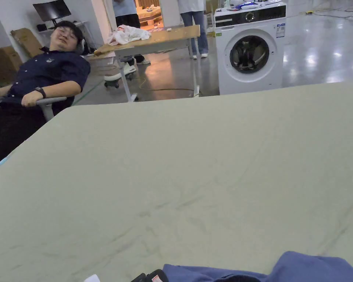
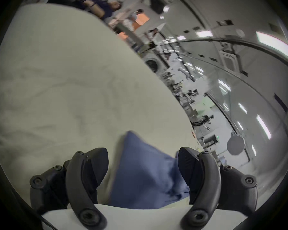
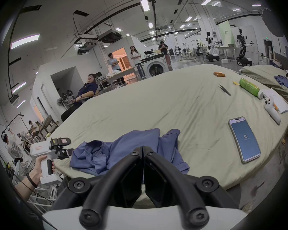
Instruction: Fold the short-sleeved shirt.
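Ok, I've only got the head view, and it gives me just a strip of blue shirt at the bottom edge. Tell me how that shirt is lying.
Observer: The shirt is a crumpled heap at the near edge of the table, with its collar on the left gripper's side.
Operator: Give me the left gripper.
Observer: The left gripper is open. Its jaws are wide apart, with a peak of shirt standing between them, not pinched.
Operator: Now the right one.
Observer: The right gripper is shut. Its jaws are together in front of the shirt, and I see no cloth between them.
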Available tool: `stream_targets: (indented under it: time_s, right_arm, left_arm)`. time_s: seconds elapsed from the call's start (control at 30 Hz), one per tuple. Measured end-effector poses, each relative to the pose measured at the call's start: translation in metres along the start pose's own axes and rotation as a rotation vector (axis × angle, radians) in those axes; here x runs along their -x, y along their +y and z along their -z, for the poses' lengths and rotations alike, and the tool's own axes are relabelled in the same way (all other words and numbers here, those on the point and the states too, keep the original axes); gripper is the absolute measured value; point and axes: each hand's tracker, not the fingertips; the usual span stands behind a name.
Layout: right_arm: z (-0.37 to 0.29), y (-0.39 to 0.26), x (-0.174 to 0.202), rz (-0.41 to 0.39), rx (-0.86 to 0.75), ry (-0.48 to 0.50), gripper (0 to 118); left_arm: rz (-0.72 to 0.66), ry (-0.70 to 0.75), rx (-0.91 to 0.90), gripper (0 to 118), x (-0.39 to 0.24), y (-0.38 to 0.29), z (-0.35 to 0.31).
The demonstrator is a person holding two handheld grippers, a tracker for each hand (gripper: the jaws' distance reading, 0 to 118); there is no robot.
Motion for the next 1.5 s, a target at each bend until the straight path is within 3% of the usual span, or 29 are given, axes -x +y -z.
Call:
stream_targets:
  time_s: [0.07, 0.13, 0.2, 0.23, 0.27, 0.37, 0.53, 0.77, 0.9, 1.03, 1.23, 1.27, 1.4, 1.5]
  right_arm:
    - [-0.001, 0.0, 0.004, -0.006, 0.005, 0.008, 0]
    - [-0.004, 0.001, 0.007, -0.018, 0.011, 0.005, 0]
    - [-0.007, 0.002, 0.008, -0.031, 0.014, -0.011, 0]
    - [-0.009, 0.003, 0.008, -0.032, 0.013, -0.017, 0]
    - [-0.011, 0.003, 0.007, -0.032, 0.013, -0.021, 0]
    - [-0.016, 0.005, 0.005, -0.026, 0.009, -0.043, 0]
    - [-0.014, 0.007, 0.002, -0.007, 0.006, -0.044, 0]
    - [0.006, 0.009, 0.002, 0.009, 0.012, 0.002, 0]
    - [0.008, 0.009, 0.004, 0.019, 0.006, 0.028, 0]
    - [0.002, 0.005, 0.003, -0.018, -0.008, 0.022, 0]
    - [-0.026, -0.006, 0.003, -0.009, -0.049, -0.024, 0]
    - [-0.029, -0.009, 0.0, -0.006, -0.051, -0.032, 0]
    - [-0.024, -0.022, -0.013, 0.061, -0.011, -0.056, 0]
    - [-0.019, -0.025, -0.013, 0.067, 0.001, -0.046, 0]
  left_arm:
    - [-0.087, -0.007, 0.029, 85, 0.018, -0.012, 0.013]
    - [-0.151, -0.148, 0.003, 74, 0.023, -0.022, 0.027]
    - [-0.219, -0.177, 0.065, 54, 0.021, -0.033, 0.047]
    - [-0.186, -0.155, 0.061, 44, 0.017, -0.035, 0.05]
    - [-0.148, -0.143, 0.049, 16, 0.013, -0.036, 0.051]
    - [-0.254, -0.157, 0.034, 10, 0.021, -0.039, 0.049]
    - [-0.287, -0.195, -0.087, 10, 0.018, -0.009, -0.004]
    - [0.149, 0.057, -0.168, 10, -0.064, 0.065, -0.102]
    - [0.28, -0.03, -0.063, 10, -0.121, 0.033, -0.059]
    - [0.324, -0.121, 0.077, 10, -0.16, -0.018, 0.018]
    - [0.403, -0.062, 0.221, 12, -0.186, -0.072, 0.107]
    - [0.392, -0.062, 0.214, 17, -0.186, -0.073, 0.109]
    - [0.307, -0.166, 0.218, 73, -0.179, -0.062, 0.102]
    - [0.316, -0.176, 0.127, 70, -0.176, -0.043, 0.068]
